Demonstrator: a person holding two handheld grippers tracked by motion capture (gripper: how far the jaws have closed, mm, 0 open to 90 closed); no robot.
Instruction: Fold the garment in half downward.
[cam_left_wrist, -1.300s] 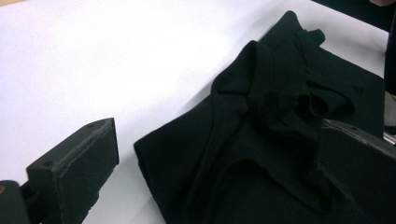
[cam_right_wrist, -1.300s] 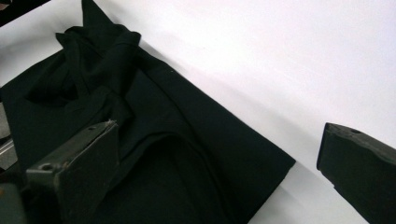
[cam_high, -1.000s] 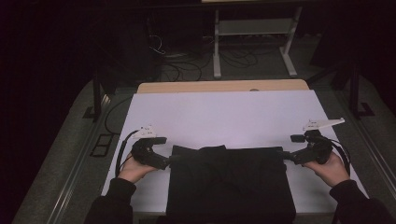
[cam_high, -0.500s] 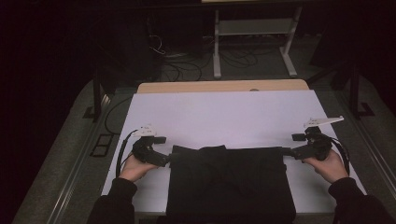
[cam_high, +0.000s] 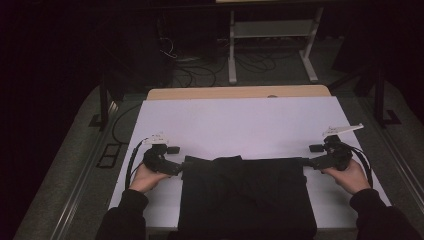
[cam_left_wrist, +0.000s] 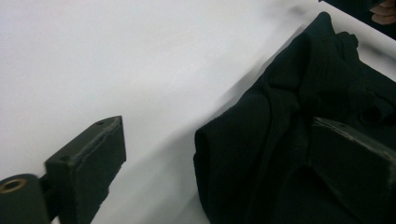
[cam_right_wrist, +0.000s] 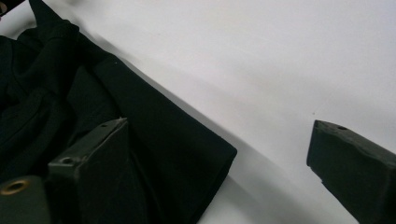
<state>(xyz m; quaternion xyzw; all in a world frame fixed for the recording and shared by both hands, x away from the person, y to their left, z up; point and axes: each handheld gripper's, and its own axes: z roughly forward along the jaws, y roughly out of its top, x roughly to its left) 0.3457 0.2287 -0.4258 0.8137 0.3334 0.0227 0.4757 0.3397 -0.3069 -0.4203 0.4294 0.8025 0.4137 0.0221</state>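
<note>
We had the left gripper (cam_high: 172, 168) at the left corner of the black cloth (cam_high: 245, 195), fingers spread wide with one over the fabric and one out on the bare desk (cam_high: 240, 120), holding nothing. The cloth lay flat at the near edge of the desk, probably so both far corners could be reached at once. Right gripper (cam_high: 314, 162) mirrored that at the right corner (cam_right_wrist: 205, 154), also gaping and empty. The cloth's near edge ran off the bottom of the high view, and its folds were too dark to make out.
</note>
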